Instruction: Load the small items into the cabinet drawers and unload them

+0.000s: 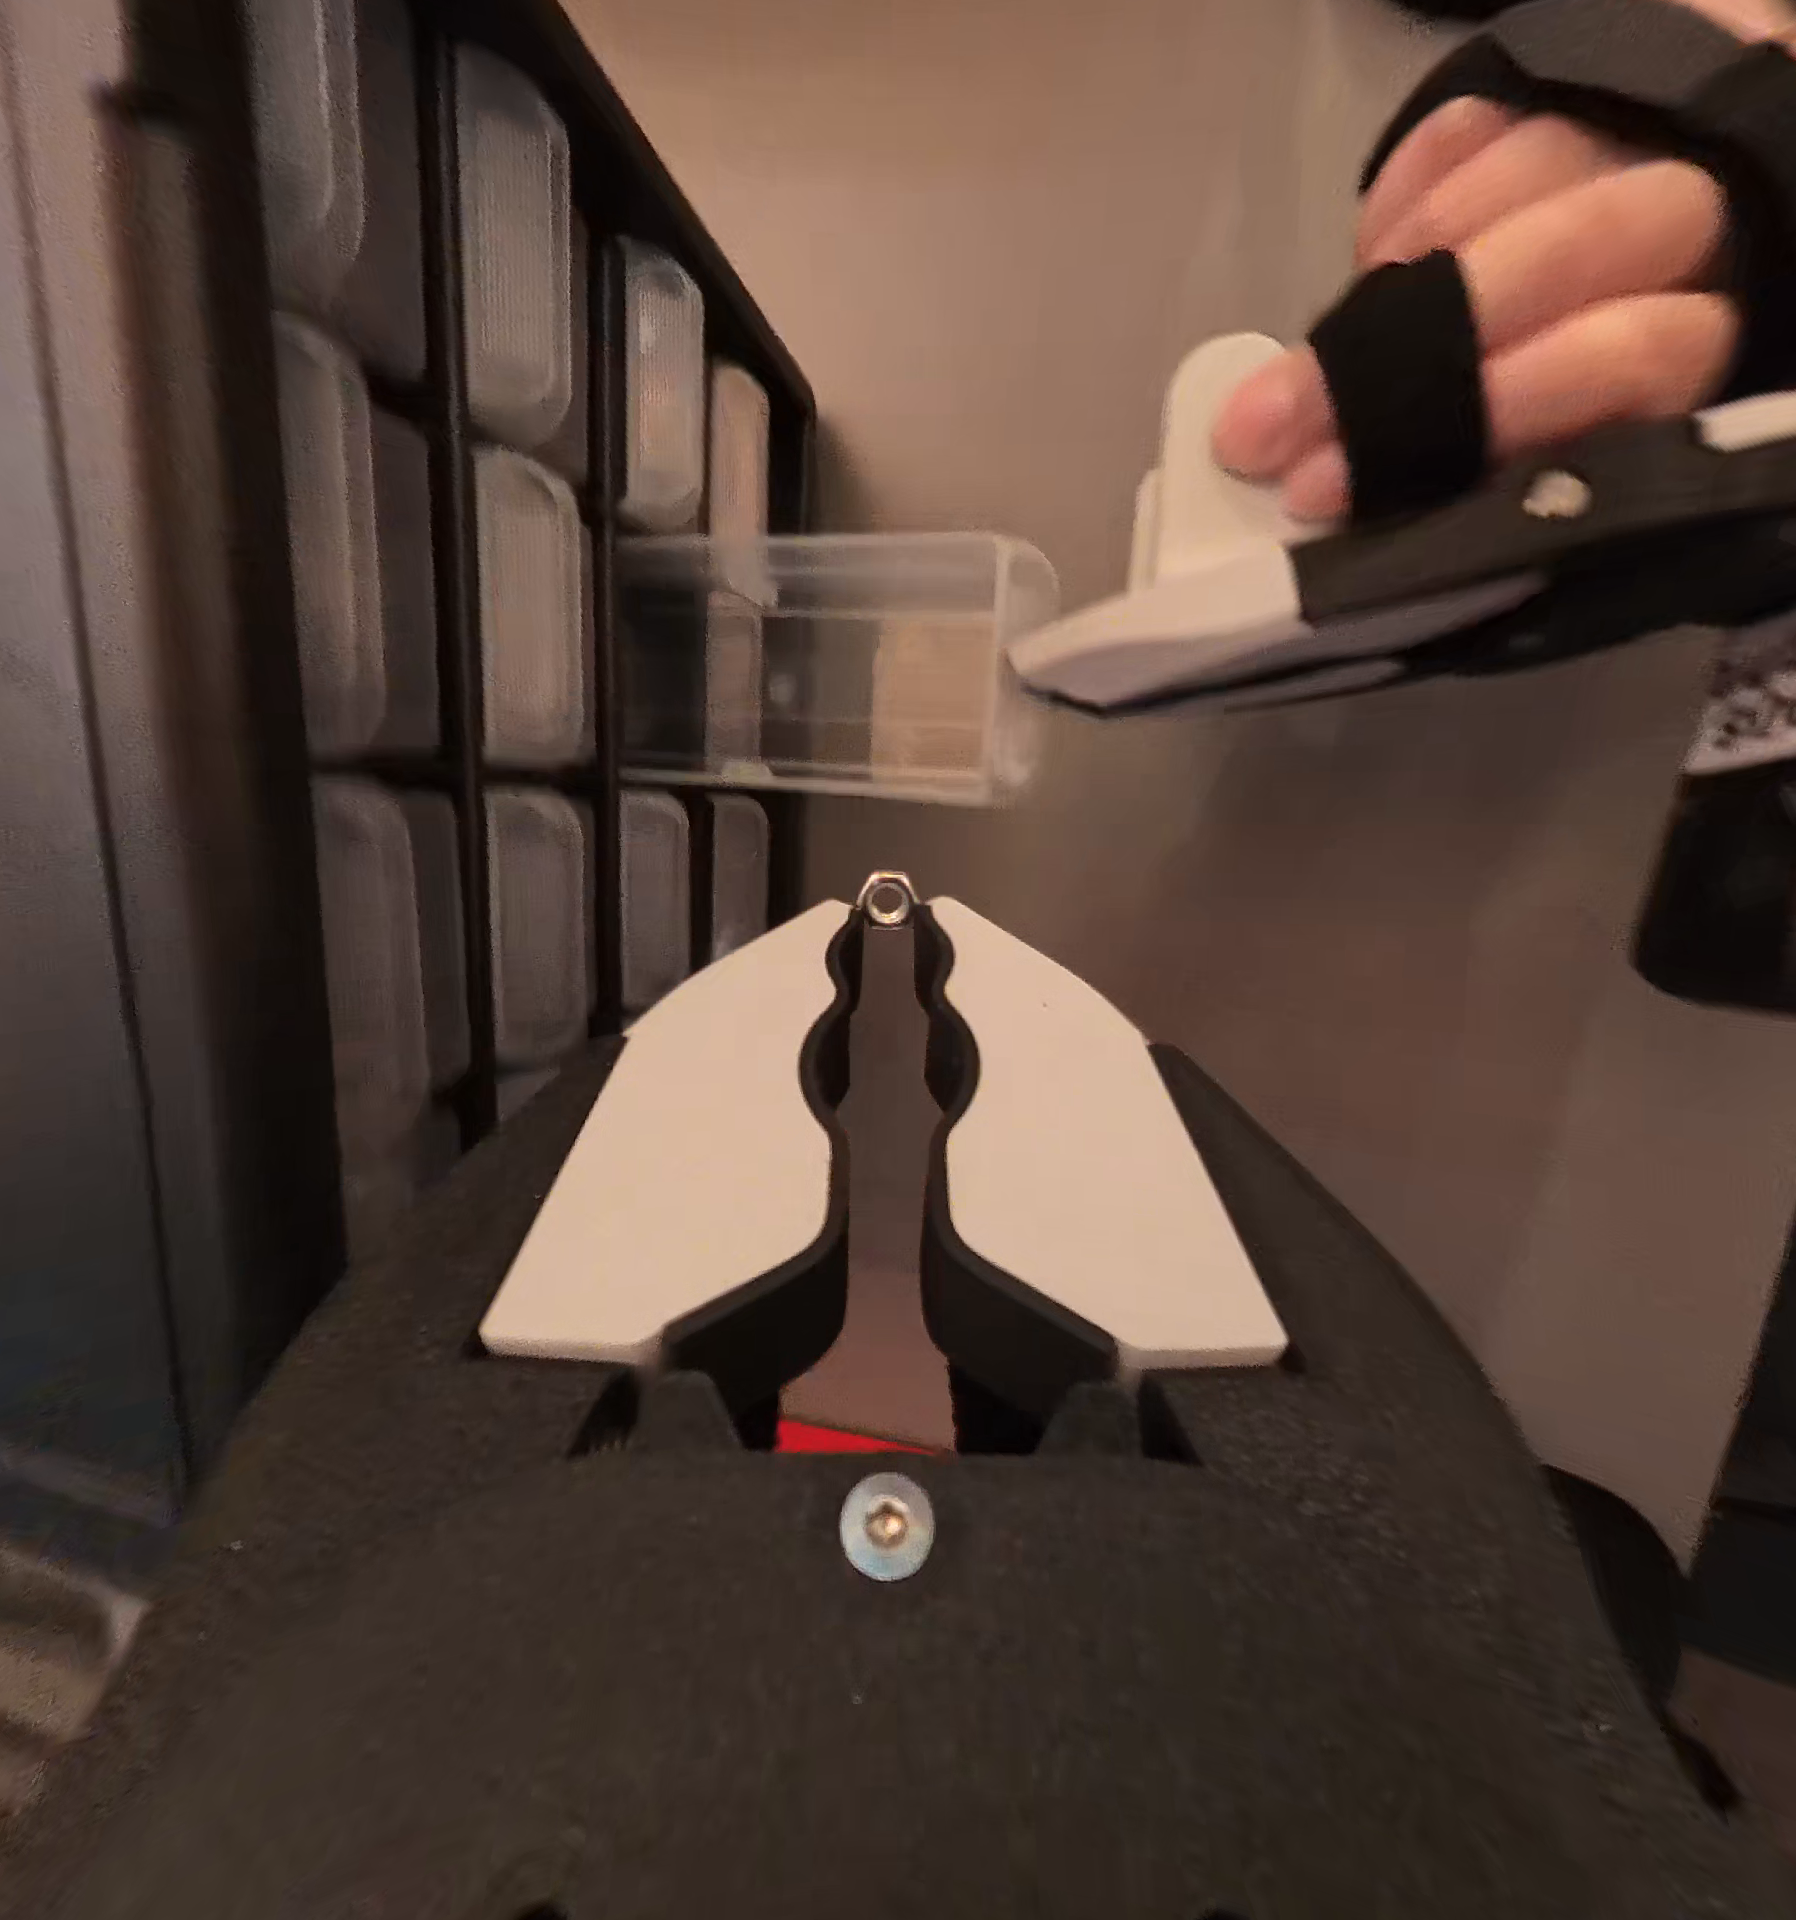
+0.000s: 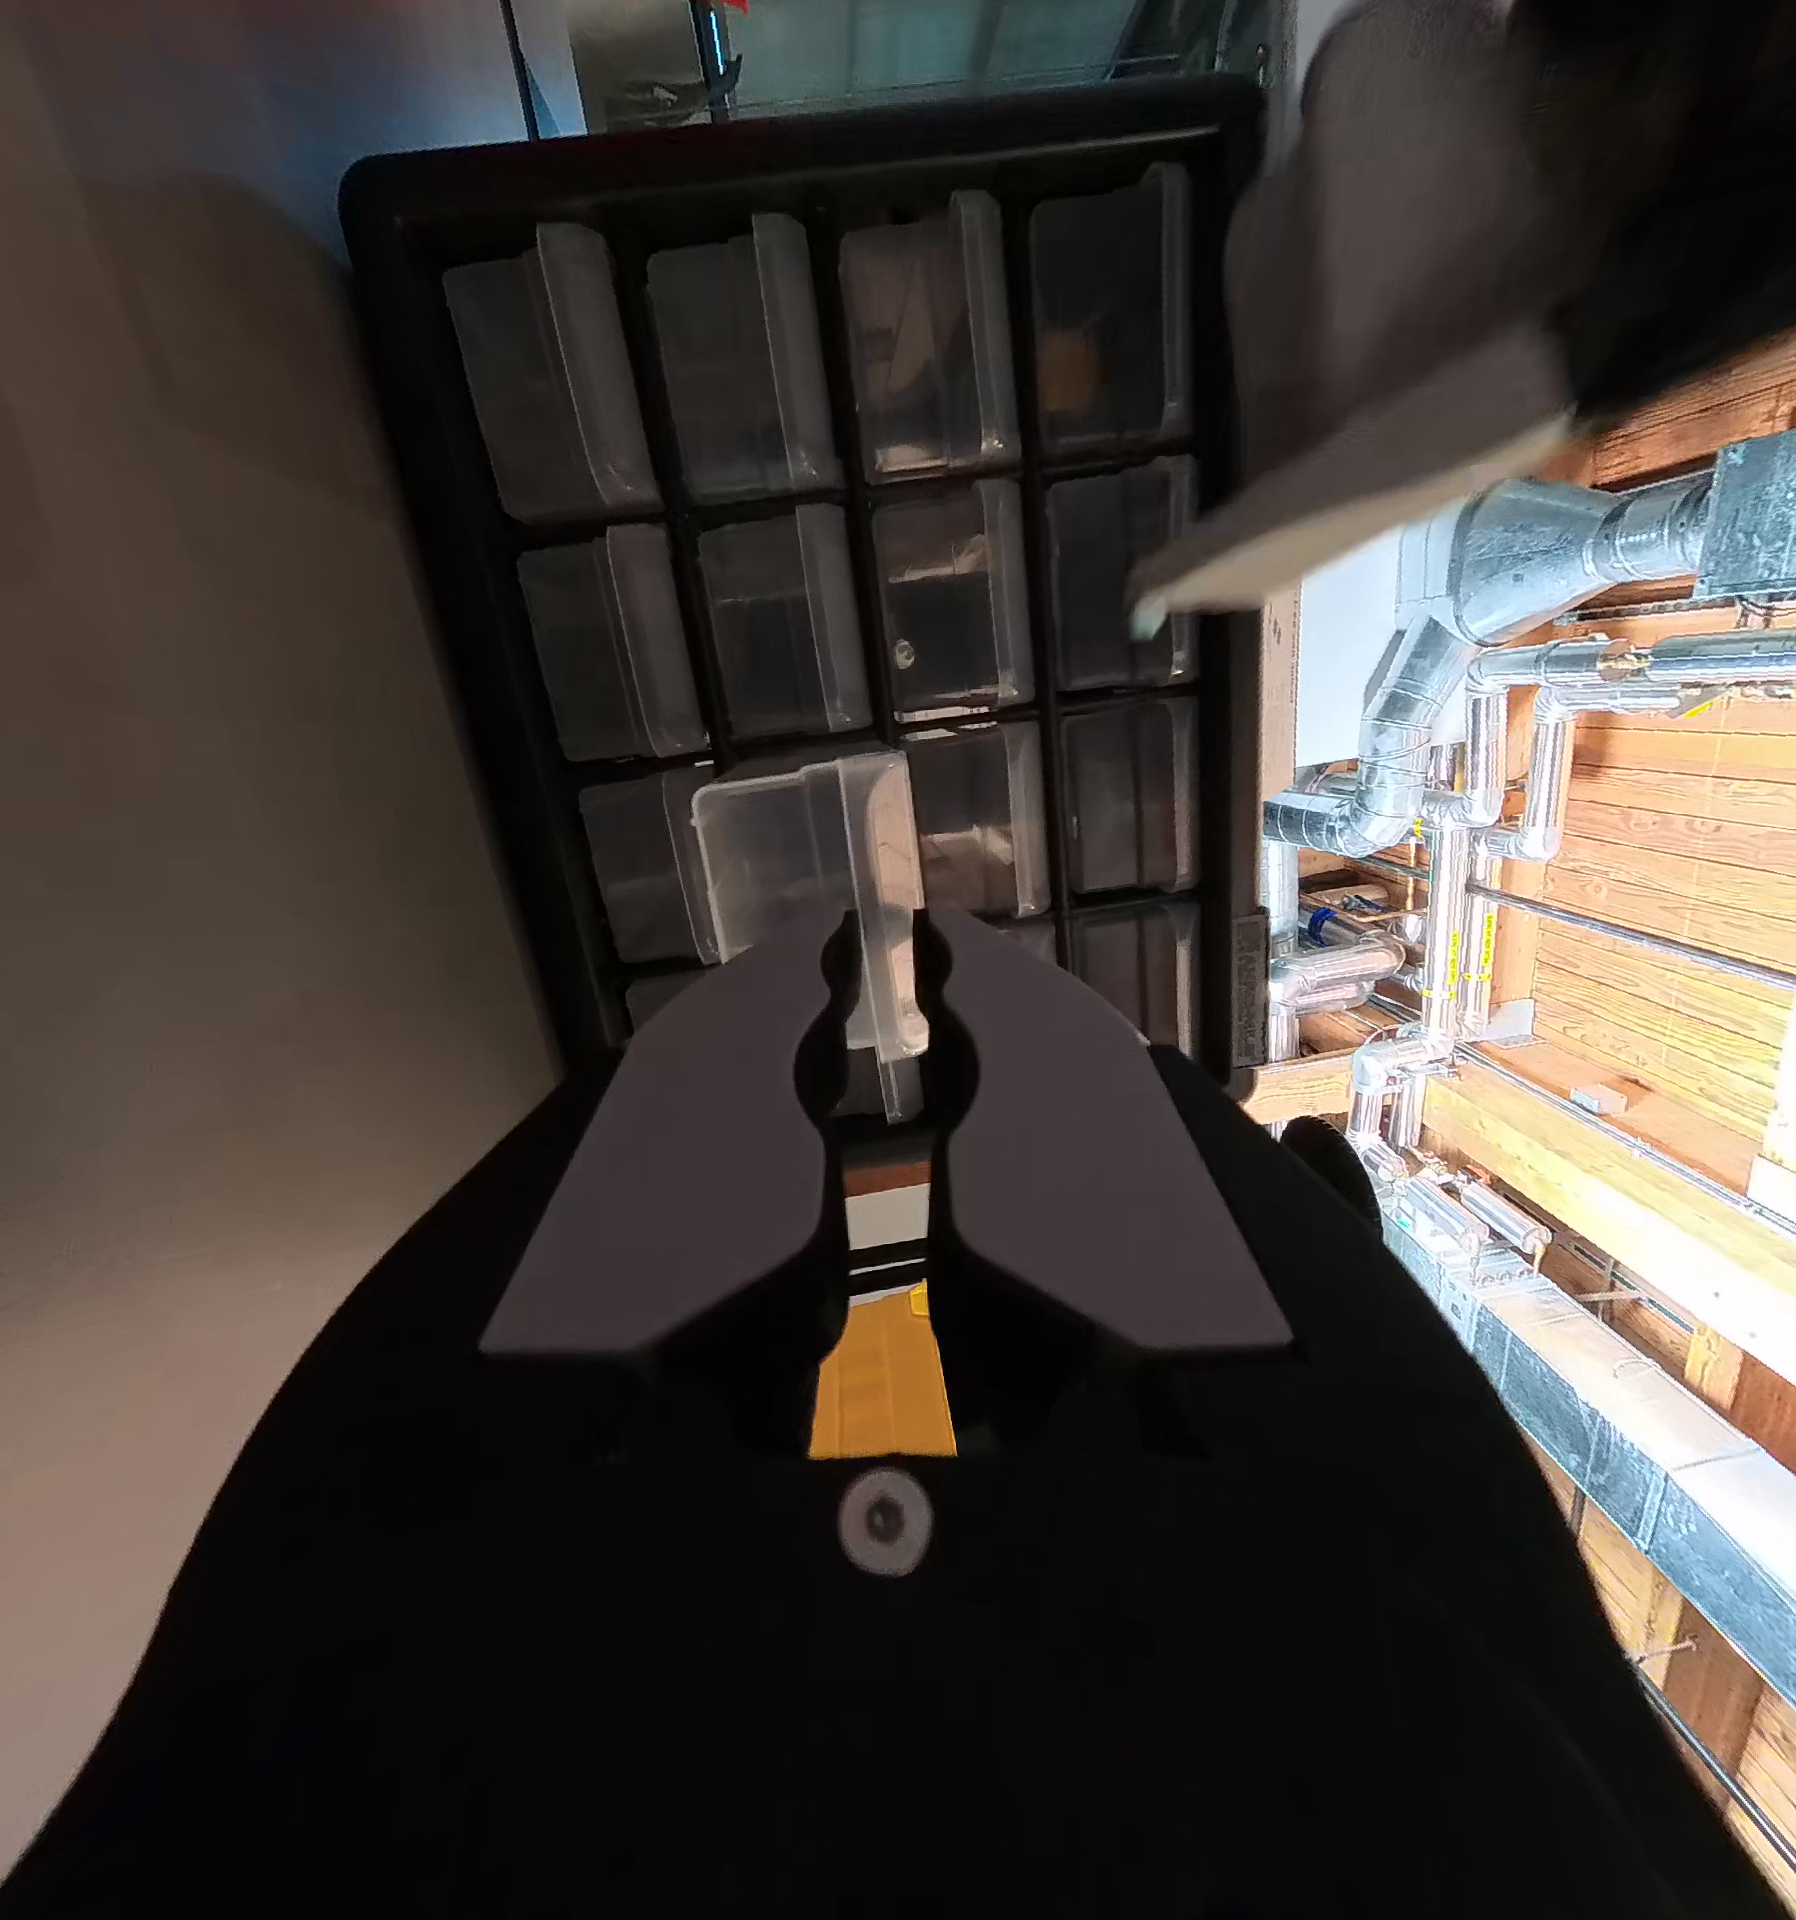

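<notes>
Ahead of your fingers stands the cabinet [image 2: 800, 135], a black frame of clear drawers, nearly all pushed in. It fills the space beyond your right gripper's tips and runs along the left side of your left gripper's fingers.

One clear drawer [image 1: 852, 665] is pulled out from the frame. Your right gripper [image 2: 886, 935] has its handle tab [image 2: 889, 987] between the fingers, which are narrowed around it; whether the pads truly press on it I cannot tell, but it reads as a hold. Seen from your left gripper, the drawer hangs above and beyond your fingertips, apart from them.

Your left gripper [image 1: 886, 920] is pinched nearly closed on a small metal nut [image 1: 885, 903], gripped at the very tips.

By my reading, you are in the loading step: drawer open, item in hand, not yet delivered. The next move calls for lifting the nut over the drawer's open top, clear of its near wall, then parting your left fingers. Hold the drawer steady with your right meanwhile; the nut's grip is slight.
</notes>
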